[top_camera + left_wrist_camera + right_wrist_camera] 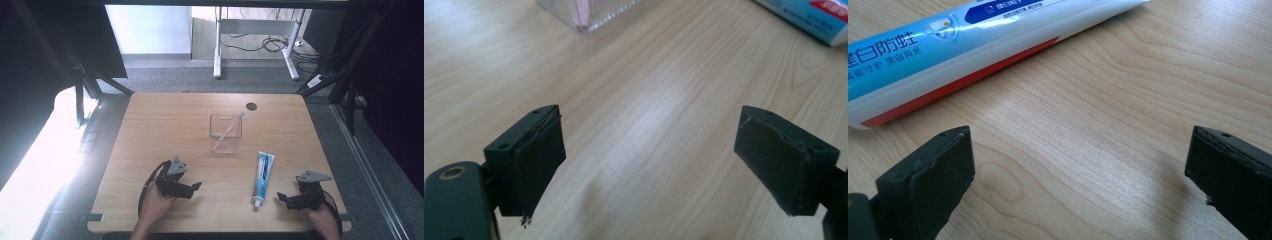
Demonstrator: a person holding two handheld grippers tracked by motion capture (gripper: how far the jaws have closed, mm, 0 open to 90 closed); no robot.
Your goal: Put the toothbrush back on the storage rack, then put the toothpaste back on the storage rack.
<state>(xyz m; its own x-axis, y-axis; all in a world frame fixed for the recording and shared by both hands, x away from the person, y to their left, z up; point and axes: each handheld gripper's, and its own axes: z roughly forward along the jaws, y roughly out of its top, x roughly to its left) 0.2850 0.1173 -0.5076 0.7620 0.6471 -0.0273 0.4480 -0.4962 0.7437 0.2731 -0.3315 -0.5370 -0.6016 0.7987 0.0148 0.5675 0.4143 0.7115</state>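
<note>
A clear square cup point(225, 133) stands mid-table with a pink toothbrush point(229, 129) leaning inside it; its base point(586, 12) appears at the top of the left gripper view. A blue and white toothpaste tube point(262, 178) lies flat to the cup's front right, cap toward the table's front edge. It shows close up as the tube point(963, 47) in the right gripper view and as the tube point(809, 15) in the left gripper view. My left gripper point(196, 187) rests low at the front left, open and empty, pointing right. My right gripper point(281, 198) stands open just right of the tube's cap end.
The wooden table point(165, 125) has a round cable hole point(251, 106) at its back edge. Black frame posts stand on both sides, and a white desk with cables sits on the floor beyond.
</note>
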